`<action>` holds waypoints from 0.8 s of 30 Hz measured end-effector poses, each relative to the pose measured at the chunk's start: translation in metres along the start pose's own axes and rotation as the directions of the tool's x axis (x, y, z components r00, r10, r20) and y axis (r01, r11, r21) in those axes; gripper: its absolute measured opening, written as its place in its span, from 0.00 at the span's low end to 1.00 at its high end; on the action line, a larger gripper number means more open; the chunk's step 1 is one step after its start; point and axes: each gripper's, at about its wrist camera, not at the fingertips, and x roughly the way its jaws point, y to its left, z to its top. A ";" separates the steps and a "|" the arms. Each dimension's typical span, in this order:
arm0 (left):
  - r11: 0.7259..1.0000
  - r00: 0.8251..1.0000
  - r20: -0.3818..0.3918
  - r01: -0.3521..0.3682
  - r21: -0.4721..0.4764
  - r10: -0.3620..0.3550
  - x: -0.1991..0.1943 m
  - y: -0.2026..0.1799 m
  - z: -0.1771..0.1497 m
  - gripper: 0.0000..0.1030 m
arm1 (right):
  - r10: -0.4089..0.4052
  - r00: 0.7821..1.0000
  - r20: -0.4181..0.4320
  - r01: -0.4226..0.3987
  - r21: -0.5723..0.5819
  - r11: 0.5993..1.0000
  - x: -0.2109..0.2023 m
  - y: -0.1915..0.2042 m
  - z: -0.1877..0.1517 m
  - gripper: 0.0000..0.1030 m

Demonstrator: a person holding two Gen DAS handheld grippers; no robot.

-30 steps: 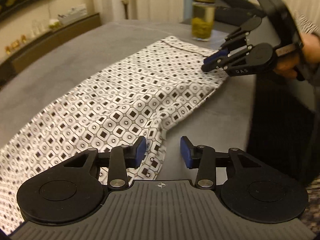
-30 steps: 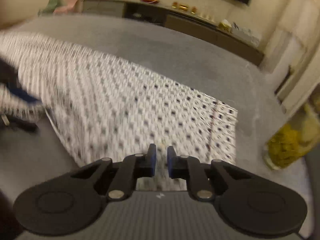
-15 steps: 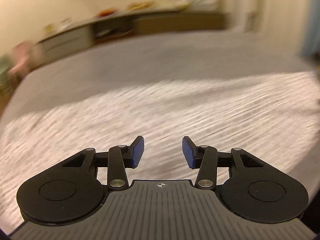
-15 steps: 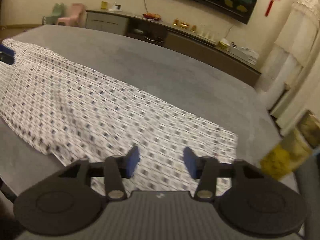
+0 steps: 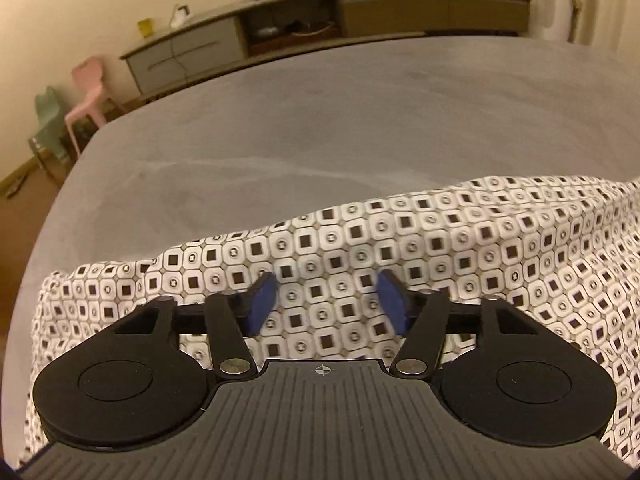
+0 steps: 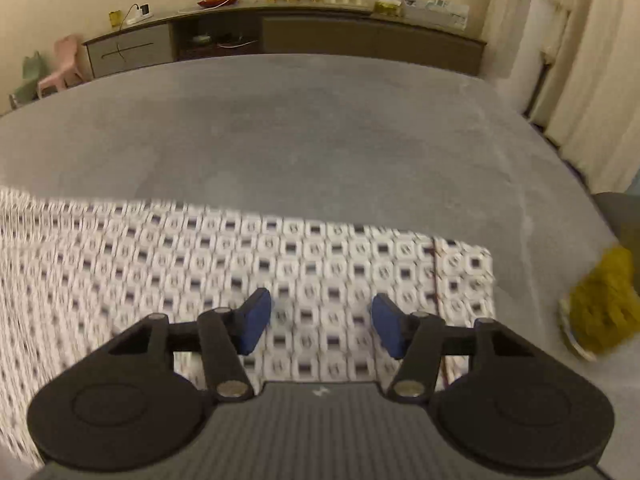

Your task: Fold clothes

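Covering grey bed (image 6: 320, 140), patterned garment (image 5: 440, 248); sideboard (image 6: 320, 36) beyond.

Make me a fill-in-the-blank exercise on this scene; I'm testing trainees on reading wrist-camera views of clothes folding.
1. The white garment with dark square print lies on a ____ fabric surface.
2. The pads of the right tongs are coloured ____.
3. Nothing is gripped by the left tongs; under them lies only the ____.
4. The small plastic chair by the long sideboard is ____.

Missing words: grey; blue; garment; pink
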 end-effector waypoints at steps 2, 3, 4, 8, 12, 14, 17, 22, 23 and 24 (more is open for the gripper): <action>0.999 1.000 0.000 -0.007 -0.053 0.007 0.013 0.019 0.010 0.47 | 0.028 1.000 0.010 -0.027 -0.042 0.999 0.017 0.003 0.020 0.54; 0.997 1.000 0.000 -0.013 -0.077 0.013 0.018 0.028 0.014 0.47 | 0.050 0.999 0.018 -0.049 -0.049 0.998 0.027 0.005 0.030 0.55; 0.994 1.000 0.000 -0.017 -0.104 0.017 0.023 0.037 0.018 0.47 | 0.060 0.998 0.033 -0.058 -0.059 0.997 0.035 0.007 0.040 0.55; 0.981 0.996 -0.009 -0.092 -0.173 0.092 0.038 0.066 0.036 0.41 | 0.044 0.995 0.085 -0.039 -0.058 0.998 0.070 0.008 0.077 0.62; 0.983 0.997 -0.018 -0.078 -0.169 0.076 0.033 0.074 0.035 0.41 | -0.014 0.998 0.067 0.017 -0.044 0.999 0.066 0.001 0.078 0.60; 0.988 0.996 -0.010 -0.092 -0.126 0.091 0.026 0.073 0.027 0.43 | -0.059 0.996 0.067 0.065 -0.088 0.994 0.052 -0.007 0.057 0.60; 0.981 0.989 -0.025 -0.148 -0.122 0.146 0.015 0.091 0.012 0.43 | -0.128 0.990 0.064 0.135 -0.116 0.984 0.022 -0.013 0.015 0.60; 0.959 0.982 -0.033 -0.190 -0.212 0.188 -0.012 0.136 -0.030 0.41 | -0.110 0.988 0.107 0.124 -0.136 0.983 -0.010 0.013 -0.018 0.57; 0.956 0.983 -0.032 -0.184 -0.227 0.181 -0.018 0.145 -0.039 0.43 | -0.066 0.990 0.127 0.085 -0.148 0.985 -0.014 0.025 -0.021 0.56; 0.954 0.984 -0.030 -0.177 -0.242 0.175 -0.024 0.153 -0.049 0.43 | -0.012 0.991 0.131 0.035 -0.177 0.984 -0.015 0.039 -0.024 0.56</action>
